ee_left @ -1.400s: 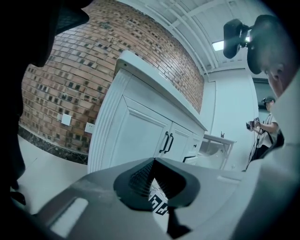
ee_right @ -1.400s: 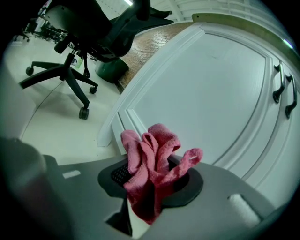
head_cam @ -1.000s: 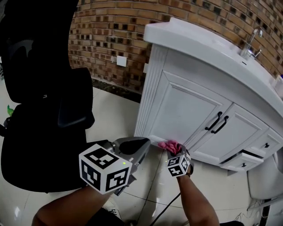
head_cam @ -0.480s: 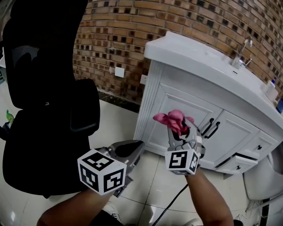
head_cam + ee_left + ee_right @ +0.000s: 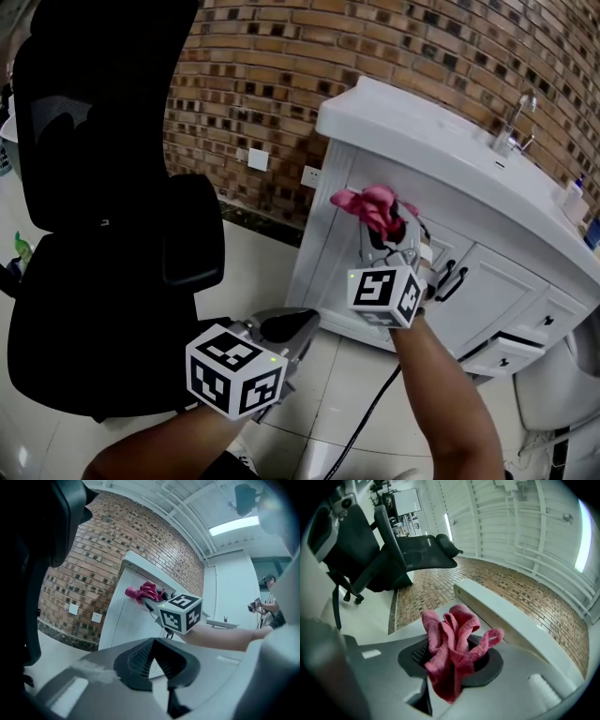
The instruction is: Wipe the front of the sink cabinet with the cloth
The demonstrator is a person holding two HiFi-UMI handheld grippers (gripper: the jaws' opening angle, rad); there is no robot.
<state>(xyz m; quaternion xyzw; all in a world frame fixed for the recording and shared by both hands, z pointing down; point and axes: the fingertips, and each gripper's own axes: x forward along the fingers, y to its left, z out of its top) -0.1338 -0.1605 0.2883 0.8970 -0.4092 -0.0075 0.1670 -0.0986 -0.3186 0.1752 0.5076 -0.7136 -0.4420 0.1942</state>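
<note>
A crumpled pink cloth (image 5: pixel 373 208) is pinched in my right gripper (image 5: pixel 394 228), held up near the top of the left door of the white sink cabinet (image 5: pixel 349 246). In the right gripper view the cloth (image 5: pixel 452 651) bunches out between the shut jaws, with the cabinet's top edge (image 5: pixel 501 609) just beyond. Whether the cloth touches the door I cannot tell. My left gripper (image 5: pixel 298 328) hangs low near the floor, left of the cabinet, its jaws together and empty. The left gripper view shows the cloth (image 5: pixel 144 592) and the right gripper (image 5: pixel 152 603) against the cabinet front.
A black office chair (image 5: pixel 103 206) stands close on the left. A brick wall (image 5: pixel 272 84) with white outlets (image 5: pixel 257 158) runs behind. The cabinet carries a faucet (image 5: pixel 514 127), black door handles (image 5: pixel 452 277) and a slightly open drawer (image 5: pixel 506 353). A person (image 5: pixel 269 606) stands far off.
My right gripper has risen with the pink cloth from the base of the cabinet door to near its top. The left gripper has stayed low, shifting slightly right.
</note>
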